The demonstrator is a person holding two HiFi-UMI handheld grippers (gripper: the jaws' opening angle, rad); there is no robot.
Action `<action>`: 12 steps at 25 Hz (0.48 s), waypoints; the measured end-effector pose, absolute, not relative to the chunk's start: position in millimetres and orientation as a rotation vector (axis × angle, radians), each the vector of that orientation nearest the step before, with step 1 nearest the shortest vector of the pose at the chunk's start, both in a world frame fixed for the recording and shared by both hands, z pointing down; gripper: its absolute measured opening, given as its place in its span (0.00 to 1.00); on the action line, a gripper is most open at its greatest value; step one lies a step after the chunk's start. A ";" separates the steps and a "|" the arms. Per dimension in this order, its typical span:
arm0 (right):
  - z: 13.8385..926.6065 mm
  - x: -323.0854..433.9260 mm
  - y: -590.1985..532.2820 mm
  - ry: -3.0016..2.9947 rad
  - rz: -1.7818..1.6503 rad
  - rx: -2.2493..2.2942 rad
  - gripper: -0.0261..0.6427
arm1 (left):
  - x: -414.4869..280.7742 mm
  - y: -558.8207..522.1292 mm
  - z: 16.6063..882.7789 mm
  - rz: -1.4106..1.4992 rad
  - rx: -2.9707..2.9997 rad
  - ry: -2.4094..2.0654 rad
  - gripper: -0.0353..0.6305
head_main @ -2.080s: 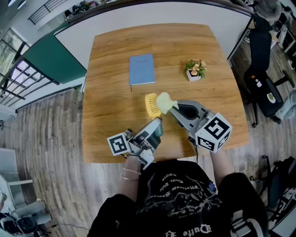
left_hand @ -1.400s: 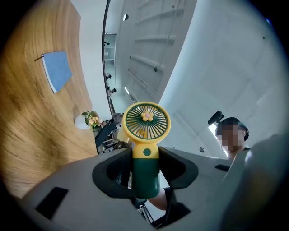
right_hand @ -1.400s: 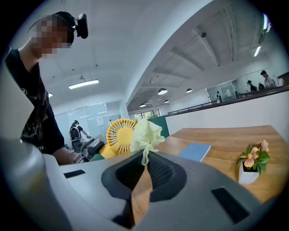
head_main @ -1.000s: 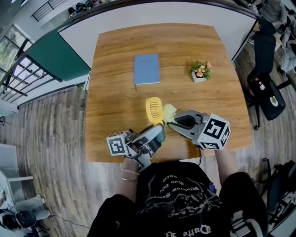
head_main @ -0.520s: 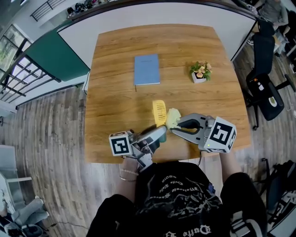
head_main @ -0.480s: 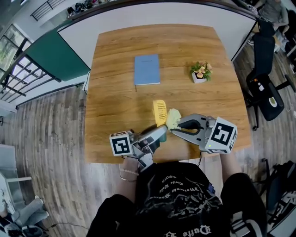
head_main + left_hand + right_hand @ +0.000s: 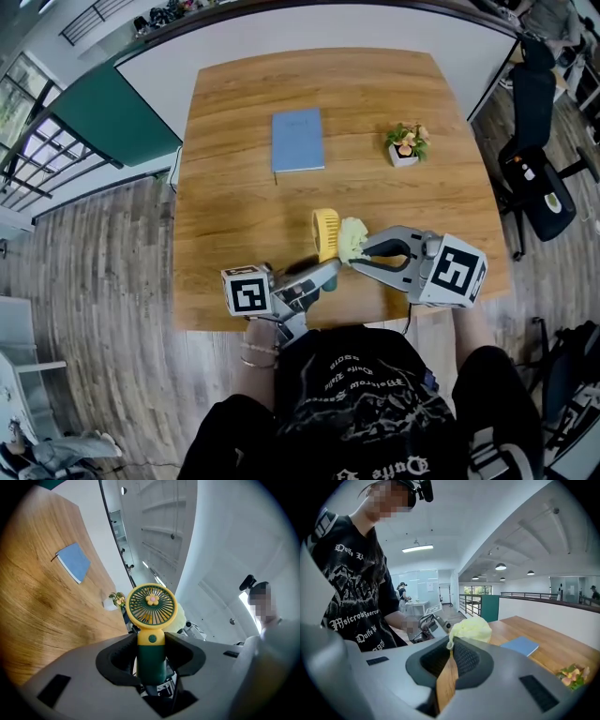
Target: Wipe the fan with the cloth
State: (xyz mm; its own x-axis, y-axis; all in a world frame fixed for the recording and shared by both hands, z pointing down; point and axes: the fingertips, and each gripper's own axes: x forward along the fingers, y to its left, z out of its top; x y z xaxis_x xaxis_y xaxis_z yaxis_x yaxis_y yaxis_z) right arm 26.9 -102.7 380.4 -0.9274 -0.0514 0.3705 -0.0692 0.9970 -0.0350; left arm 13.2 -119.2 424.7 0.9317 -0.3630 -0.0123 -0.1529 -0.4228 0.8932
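Note:
A small hand fan (image 7: 326,234) with a yellow round head and dark green handle (image 7: 151,656) is held above the wooden table (image 7: 375,112). My left gripper (image 7: 151,660) is shut on that handle, with the fan head (image 7: 151,604) standing just beyond the jaws. A pale yellow cloth (image 7: 352,238) is bunched at the tips of my right gripper (image 7: 450,645), which is shut on it. In the head view the cloth rests against the right side of the fan head. In the right gripper view the cloth (image 7: 469,629) hides the fan.
A blue notebook (image 7: 298,141) lies on the table's far left part. A small potted plant (image 7: 405,142) stands at the far right. The table's near edge runs just under both grippers. An office chair (image 7: 532,169) stands off the table's right side.
The fan has swung to the right and turned edge-on towards the head camera, sinking a little. The right gripper with the cloth stays against it, shifted slightly right.

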 end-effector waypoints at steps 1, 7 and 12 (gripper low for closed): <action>378.7 27.0 -103.3 -2.765 0.069 0.088 0.08 | 12.8 -117.5 426.4 -0.208 2.030 -0.374 0.35; 381.3 38.5 -137.4 -2.733 0.088 0.286 0.08 | 14.8 -100.1 423.8 -0.090 2.130 -0.278 0.35; 390.4 40.5 -155.5 -2.739 0.134 0.340 0.08 | 28.9 -82.9 426.3 -0.066 2.148 -0.176 0.35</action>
State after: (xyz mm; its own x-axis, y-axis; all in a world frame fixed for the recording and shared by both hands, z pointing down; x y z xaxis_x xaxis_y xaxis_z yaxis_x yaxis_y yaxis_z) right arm 40.5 -155.5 390.4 -0.8999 -0.2175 0.3780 -0.2533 0.9663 -0.0469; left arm 28.9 -82.9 426.3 0.9882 -0.1519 0.0205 -0.1006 -0.5420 0.8343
